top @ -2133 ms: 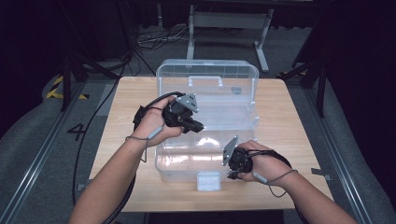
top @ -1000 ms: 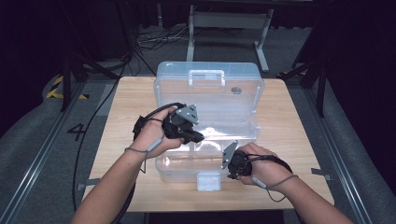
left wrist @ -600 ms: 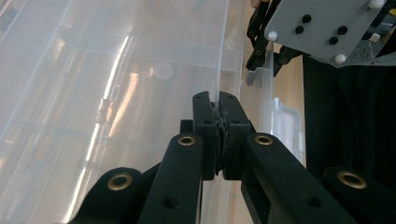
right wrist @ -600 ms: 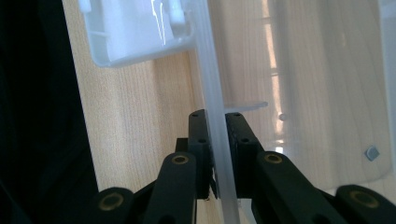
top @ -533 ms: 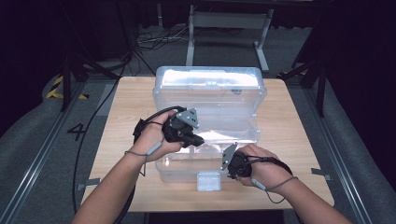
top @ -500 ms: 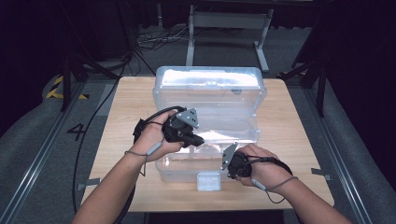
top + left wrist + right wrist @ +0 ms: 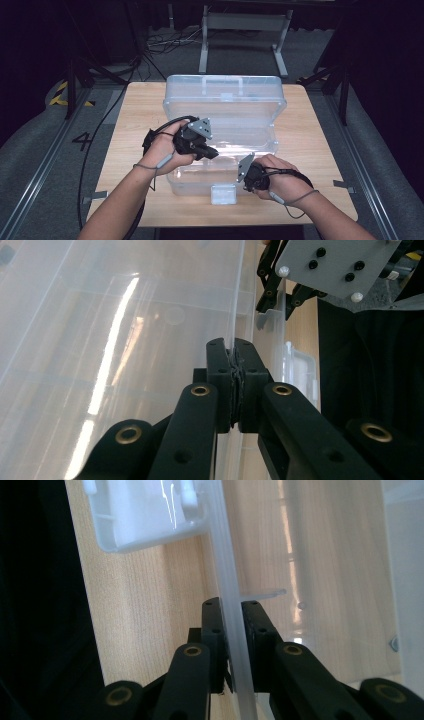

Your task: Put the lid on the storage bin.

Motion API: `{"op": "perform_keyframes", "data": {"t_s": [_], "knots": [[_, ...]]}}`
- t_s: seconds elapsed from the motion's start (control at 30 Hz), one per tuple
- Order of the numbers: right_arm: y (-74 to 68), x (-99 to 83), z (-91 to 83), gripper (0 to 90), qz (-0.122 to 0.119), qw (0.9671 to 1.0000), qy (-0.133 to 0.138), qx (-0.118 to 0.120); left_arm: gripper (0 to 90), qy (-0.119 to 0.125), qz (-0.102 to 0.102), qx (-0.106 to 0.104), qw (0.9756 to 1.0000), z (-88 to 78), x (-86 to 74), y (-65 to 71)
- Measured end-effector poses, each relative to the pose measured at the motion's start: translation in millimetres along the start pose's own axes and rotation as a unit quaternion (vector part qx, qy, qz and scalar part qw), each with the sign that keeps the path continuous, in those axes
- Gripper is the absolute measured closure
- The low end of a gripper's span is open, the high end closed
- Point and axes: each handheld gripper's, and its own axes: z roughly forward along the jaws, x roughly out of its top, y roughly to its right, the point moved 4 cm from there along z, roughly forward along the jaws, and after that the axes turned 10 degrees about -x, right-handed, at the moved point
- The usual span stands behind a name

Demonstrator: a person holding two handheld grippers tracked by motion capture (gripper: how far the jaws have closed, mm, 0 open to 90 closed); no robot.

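A clear plastic storage box (image 7: 197, 184) stands on the wooden table (image 7: 310, 150), with a white latch (image 7: 223, 194) on its front wall. Its clear lid (image 7: 225, 112) slants over it, with the handle (image 7: 229, 79) at the far edge. My left gripper (image 7: 216, 151) is shut on the lid's thin near edge (image 7: 235, 300), its pads pressed together on it (image 7: 233, 352). My right gripper (image 7: 241, 175) is shut on the box's front rim (image 7: 225, 555), which runs between its jaws (image 7: 232, 605) just beside the latch (image 7: 150, 515).
Bare wood lies on both sides of the box. Beyond the table's far edge stand a metal frame (image 7: 245, 22) and loose cables (image 7: 165, 42) on the dark floor. The right gripper's grey plate (image 7: 330, 265) shows close by in the left gripper view.
Since the earliest frame my left gripper has come down and nearer with the lid's edge, and the lid has tipped lower over the box. Both hands hold still over the last half second.
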Motion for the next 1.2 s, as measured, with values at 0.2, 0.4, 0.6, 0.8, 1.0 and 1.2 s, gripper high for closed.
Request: {"op": "perform_keyframes", "data": {"t_s": [0.2,0.4,0.6,0.8,1.0,1.2], "knots": [[-0.3,-0.3,-0.3,81.9,0.003,1.0,0.002,0.003,87.8,-0.002,0.0,0.0,1.0,-0.3,-0.1,0.2],[-0.3,0.4,-5.2,78.6,0.003,0.9999,0.011,0.004,87.8,-0.001,0.0,-0.001,1.0,-0.4,0.3,-0.3],[1.7,0.3,-15.2,77.1,0.007,0.9998,0.019,0.006,87.8,-0.002,0.0,-0.001,1.0,-0.2,0.3,-0.1],[4.5,2.8,-29.9,78.1,0.005,0.9995,0.03,0.001,87.7,-0.002,-0.001,-0.003,1.0,-0.2,0.7,-0.5],[6.5,4.6,-40.7,77.1,0.005,0.9993,0.036,0.002,87.7,-0.002,-0.001,-0.004,1.0,-0.1,0.6,-0.6],[9.5,3.9,-55.0,79.7,0.018,0.9984,0.053,0.011,87.6,-0.001,-0.001,-0.003,1.0,0.2,0.6,-0.3]]}}
